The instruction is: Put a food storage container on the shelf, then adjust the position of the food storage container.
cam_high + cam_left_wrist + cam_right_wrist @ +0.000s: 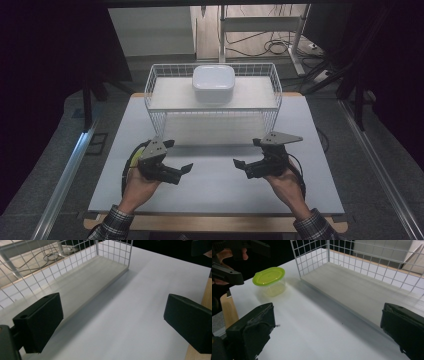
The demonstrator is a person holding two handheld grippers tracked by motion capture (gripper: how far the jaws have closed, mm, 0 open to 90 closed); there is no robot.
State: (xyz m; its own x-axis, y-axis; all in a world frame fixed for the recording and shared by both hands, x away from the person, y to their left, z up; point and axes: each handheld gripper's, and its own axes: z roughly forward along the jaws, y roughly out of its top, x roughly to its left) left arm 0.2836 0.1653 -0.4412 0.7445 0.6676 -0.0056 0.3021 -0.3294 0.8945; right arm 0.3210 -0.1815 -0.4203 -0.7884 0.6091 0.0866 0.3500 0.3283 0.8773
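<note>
White wire basket [155, 85], white box [214, 83], green-lidded clear tub [269, 280], plaid sleeves [114, 222].

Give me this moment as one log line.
left gripper: open, empty | right gripper: open, empty | green-lid tub: on table by left gripper | white box: on rack

You work at a pale grey, wood-edged worktop [215, 185] standing on a dark grey carpeted floor [45, 165]. Left of the worktop a silver metal rail [65, 175] runs along the floor; a matching one [380, 165] lies to its right. Beyond the worktop you see a white metal table frame [260, 25], with black cables [272, 47] coiled on a light floor beneath it. Either side of the worktop the room is dark.
</note>
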